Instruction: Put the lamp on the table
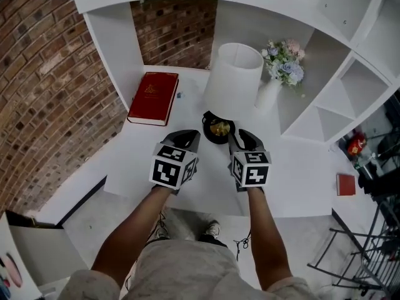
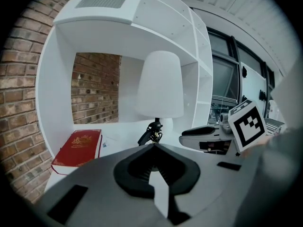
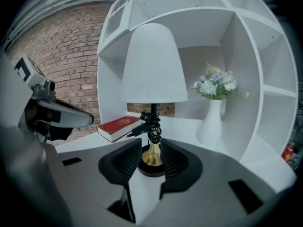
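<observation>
- The person's forearms point(image 1: 140, 230) reach out toward the lamp point(image 1: 232, 74). Each ends in a gripper on the near side of the lamp's black base point(image 1: 219, 130).
- The left gripper point(image 1: 194, 136) sits just to the left of the base. Its jaws are together with nothing between them, and in its own view the left gripper point(image 2: 154, 148) points at the lamp from a little way off.
- The right gripper point(image 1: 236, 136) is just beside the base on the other side. In its own view, the right gripper point(image 3: 151, 146) has its jaws apart with the lamp's brass foot point(image 3: 152, 157) showing in the gap. The jaws do not look clamped on it.
- The lamp stands upright on the white bench point(image 1: 300, 167), with its shade straight above the base. By my reading it is already seated, so the step in hand is at the foot.
- If the lamp is being let go, draw the right gripper straight back from it with the jaws wide, so neither pad clips the brass foot.
- The bundled cord point(image 3: 150, 126) hangs on the stem just above the foot. A jaw lifted on the way out could snag it and tip the lamp.
- The tall shade likely makes the lamp top-heavy, so sideways nudges at the base are the risk. The shut left gripper can wait beside the base as a stop.
- The red book point(image 1: 154, 97) lies to the lamp's left and the vase of flowers point(image 1: 275, 89) stands just to its right. Both are clear of a straight pull toward the person.
</observation>
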`<action>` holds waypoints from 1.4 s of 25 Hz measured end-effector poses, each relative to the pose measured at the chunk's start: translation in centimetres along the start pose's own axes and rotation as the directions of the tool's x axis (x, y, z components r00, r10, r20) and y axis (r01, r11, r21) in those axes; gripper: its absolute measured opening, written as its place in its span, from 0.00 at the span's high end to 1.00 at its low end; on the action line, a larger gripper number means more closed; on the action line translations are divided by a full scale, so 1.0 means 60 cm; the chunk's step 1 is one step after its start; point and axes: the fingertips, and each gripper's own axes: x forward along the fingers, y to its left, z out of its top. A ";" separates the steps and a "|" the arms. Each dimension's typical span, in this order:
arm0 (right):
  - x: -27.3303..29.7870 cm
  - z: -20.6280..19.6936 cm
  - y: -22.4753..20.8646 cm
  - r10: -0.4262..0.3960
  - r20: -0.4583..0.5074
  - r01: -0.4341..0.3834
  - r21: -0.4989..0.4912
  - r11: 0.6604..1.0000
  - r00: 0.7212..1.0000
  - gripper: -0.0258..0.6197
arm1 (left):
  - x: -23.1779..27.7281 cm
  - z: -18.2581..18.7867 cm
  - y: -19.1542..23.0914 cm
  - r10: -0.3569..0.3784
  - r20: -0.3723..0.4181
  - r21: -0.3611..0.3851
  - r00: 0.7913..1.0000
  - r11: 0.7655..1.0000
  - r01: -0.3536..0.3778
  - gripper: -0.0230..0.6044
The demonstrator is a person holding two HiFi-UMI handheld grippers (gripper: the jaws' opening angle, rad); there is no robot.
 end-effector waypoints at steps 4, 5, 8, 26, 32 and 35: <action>-0.018 -0.004 0.001 -0.013 -0.017 0.013 0.017 1.000 1.000 0.77 | -0.008 0.003 0.007 0.000 0.011 -0.010 1.000 1.000 0.000 0.97; -0.023 -0.003 0.002 -0.017 -0.019 0.017 0.019 1.000 1.000 0.77 | -0.011 0.003 0.009 0.001 0.013 -0.014 1.000 1.000 0.000 0.97; -0.039 0.003 0.005 -0.027 -0.020 0.028 0.017 0.999 0.999 0.77 | -0.020 0.002 0.019 0.007 0.013 -0.012 1.000 1.000 -0.007 0.97; -0.116 0.083 0.078 -0.014 -0.002 0.014 0.025 1.000 1.000 0.79 | -0.103 0.005 0.079 0.021 0.013 0.086 1.000 0.996 -0.022 0.97; -0.141 0.109 0.094 -0.015 0.028 0.015 0.016 1.000 1.000 0.83 | -0.124 0.008 0.092 0.003 0.011 0.081 1.000 0.997 -0.004 0.97; -0.144 0.107 0.100 -0.012 0.028 0.012 0.021 1.000 1.000 0.85 | -0.133 0.018 0.099 0.009 0.022 0.092 1.000 0.996 -0.012 0.97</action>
